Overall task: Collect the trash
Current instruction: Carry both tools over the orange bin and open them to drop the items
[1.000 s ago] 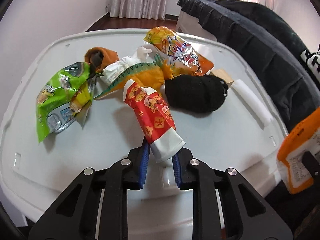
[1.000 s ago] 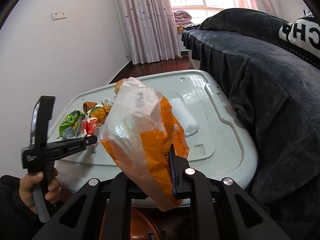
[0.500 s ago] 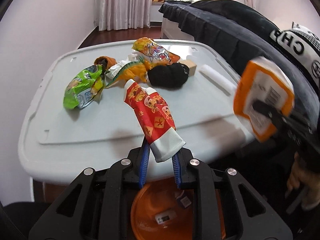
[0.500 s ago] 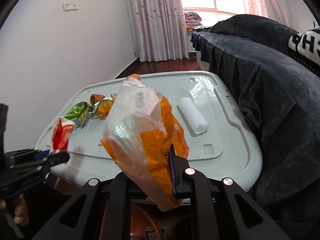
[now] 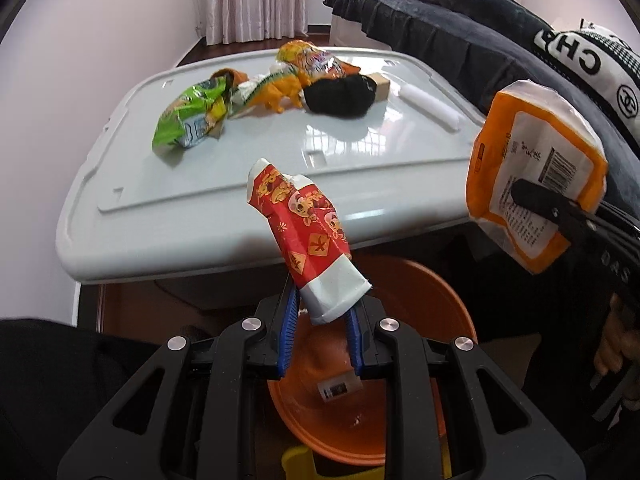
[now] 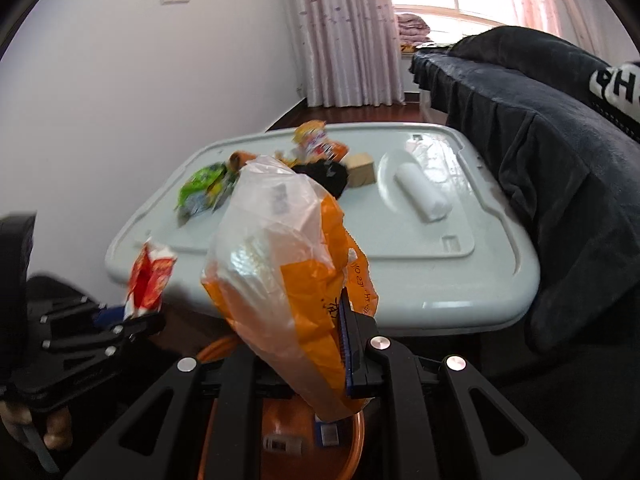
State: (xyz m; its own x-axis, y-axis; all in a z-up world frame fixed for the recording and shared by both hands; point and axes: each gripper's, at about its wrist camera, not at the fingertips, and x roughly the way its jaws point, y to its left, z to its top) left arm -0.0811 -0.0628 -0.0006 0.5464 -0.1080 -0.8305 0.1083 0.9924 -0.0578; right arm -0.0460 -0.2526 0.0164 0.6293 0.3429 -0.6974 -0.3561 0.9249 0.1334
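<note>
My left gripper point(image 5: 322, 316) is shut on a red and white wrapper point(image 5: 306, 232) and holds it off the table's near edge, above an orange bin point(image 5: 420, 304). My right gripper point(image 6: 304, 356) is shut on an orange and clear plastic bag point(image 6: 284, 276), also above the orange bin point(image 6: 352, 452). The bag also shows at the right of the left wrist view point(image 5: 532, 172). On the pale table point(image 5: 360, 152) lie a green wrapper point(image 5: 188, 120) and an orange snack bag point(image 5: 312, 60).
Also on the table are an orange toy dinosaur point(image 5: 280, 88), a black cloth bundle point(image 5: 340, 96), a wooden block point(image 5: 380, 84) and a white roll point(image 5: 430, 106). A dark sofa point(image 6: 560, 160) runs along the table's right side. The bin holds small scraps.
My left gripper has lifted the red wrapper off the table and pulled back over the orange bin. My right gripper with the orange bag has also drawn back above the bin.
</note>
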